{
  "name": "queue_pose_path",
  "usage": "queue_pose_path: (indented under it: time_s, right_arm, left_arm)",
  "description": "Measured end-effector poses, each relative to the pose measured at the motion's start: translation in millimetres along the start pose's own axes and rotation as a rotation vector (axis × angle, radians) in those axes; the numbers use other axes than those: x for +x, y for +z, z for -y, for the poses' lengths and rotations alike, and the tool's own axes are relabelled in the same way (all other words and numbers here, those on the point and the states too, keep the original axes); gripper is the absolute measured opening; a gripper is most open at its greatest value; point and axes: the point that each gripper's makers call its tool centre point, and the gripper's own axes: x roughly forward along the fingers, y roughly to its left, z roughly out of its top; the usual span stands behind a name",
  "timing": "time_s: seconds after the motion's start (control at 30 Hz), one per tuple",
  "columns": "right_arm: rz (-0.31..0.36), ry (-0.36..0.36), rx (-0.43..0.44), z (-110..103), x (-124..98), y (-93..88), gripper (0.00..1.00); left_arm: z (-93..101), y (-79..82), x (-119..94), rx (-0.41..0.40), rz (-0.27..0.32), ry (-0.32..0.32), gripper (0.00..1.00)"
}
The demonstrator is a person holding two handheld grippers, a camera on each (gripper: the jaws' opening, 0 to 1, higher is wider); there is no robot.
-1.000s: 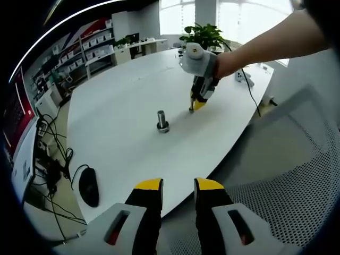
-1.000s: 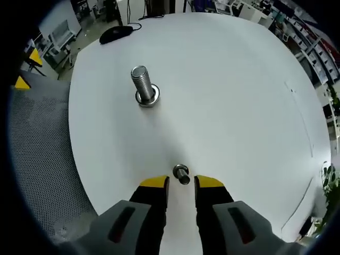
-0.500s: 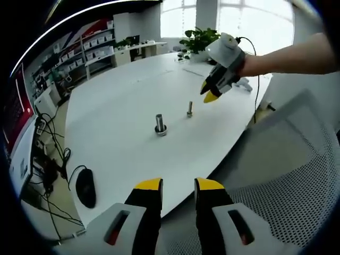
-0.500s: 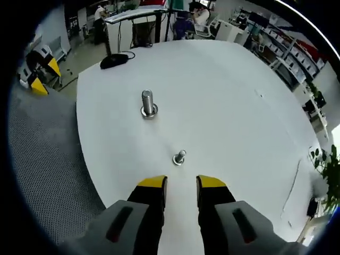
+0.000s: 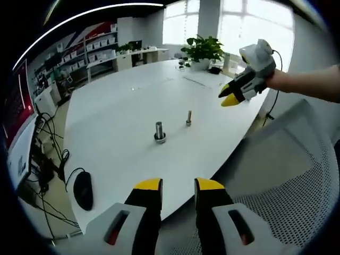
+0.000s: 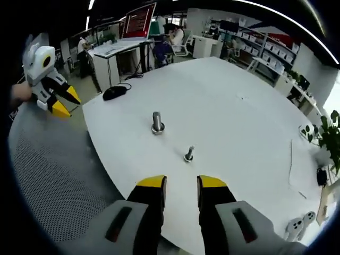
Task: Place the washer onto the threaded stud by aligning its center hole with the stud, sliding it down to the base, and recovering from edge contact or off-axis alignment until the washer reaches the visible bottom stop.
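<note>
Threaded stud (image 5: pixel 159 132) upright mid-desk (image 5: pixel 117 106), washer (image 5: pixel 160 139) at its base (apparently seated). Smaller bolt (image 5: pixel 188 118) just beside, to its right. Left gripper (image 5: pixel 178 187) and right gripper (image 6: pixel 182 185) both off the desk, jaws narrowly parted, empty.

Both grippers have grey bodies, black jaws and yellow tips: left gripper (image 5: pixel 177 187), right gripper (image 6: pixel 182 184). A black cable (image 5: pixel 274 96) trails from the right one; bare forearm (image 5: pixel 311 84), no sleeve
</note>
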Motion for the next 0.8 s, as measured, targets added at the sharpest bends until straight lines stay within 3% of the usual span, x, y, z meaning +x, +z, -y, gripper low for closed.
queue_pose_path:
  time_s: [0.17,0.33,0.47,0.67,0.8]
  right_arm:
    - [0.044,-0.036,0.051,-2,-23,-5.8,0.26]
    - [0.121,-0.095,0.138,9,-43,-1.5,0.27]
    - [0.168,-0.118,0.177,12,-56,5.8,0.29]
    - [0.173,-0.14,0.221,12,-67,-8.5,0.31]
    - [0.244,-0.157,0.271,14,-73,-6.9,0.36]
  left_arm:
    - [-2.5,8.1,-3,-0.053,0.051,-0.008,0.24]
    - [-8.6,17.7,-8,-0.111,0.118,-0.002,0.24]
    - [-6.1,17.1,-6,-0.08,0.105,0.004,0.24]
    - [-6.2,17.0,-6,-0.063,0.104,0.007,0.24]
    - [-9.3,20.3,-8,-0.055,0.119,0.024,0.24]
